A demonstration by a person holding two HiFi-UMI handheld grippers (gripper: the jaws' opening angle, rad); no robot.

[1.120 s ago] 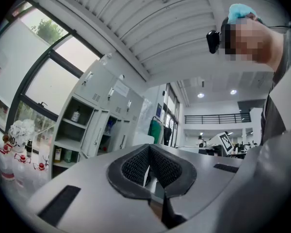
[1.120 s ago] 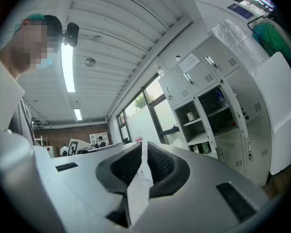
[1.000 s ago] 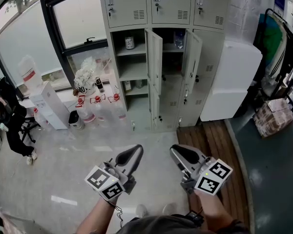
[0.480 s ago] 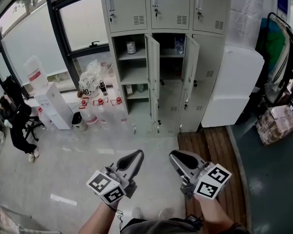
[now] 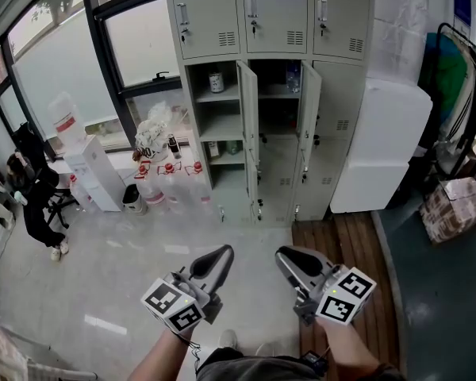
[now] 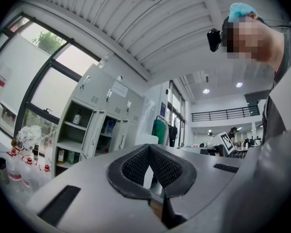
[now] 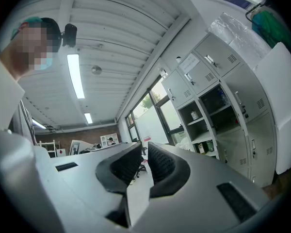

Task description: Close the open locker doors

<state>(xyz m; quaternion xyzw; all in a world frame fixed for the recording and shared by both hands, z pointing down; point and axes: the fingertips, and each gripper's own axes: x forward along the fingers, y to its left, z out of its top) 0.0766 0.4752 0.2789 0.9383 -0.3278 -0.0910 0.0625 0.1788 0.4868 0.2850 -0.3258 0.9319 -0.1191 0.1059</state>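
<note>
Left gripper and right gripper: jaws closed, empty; open doors upright at 12 o'clock, well apart.

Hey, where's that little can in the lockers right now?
In the head view, upper centre, the can stands on the top shelf of the left open locker, just left of an open door.

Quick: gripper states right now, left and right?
Left gripper: closed, tips together, holding nothing.
Right gripper: closed, holding nothing.
</note>
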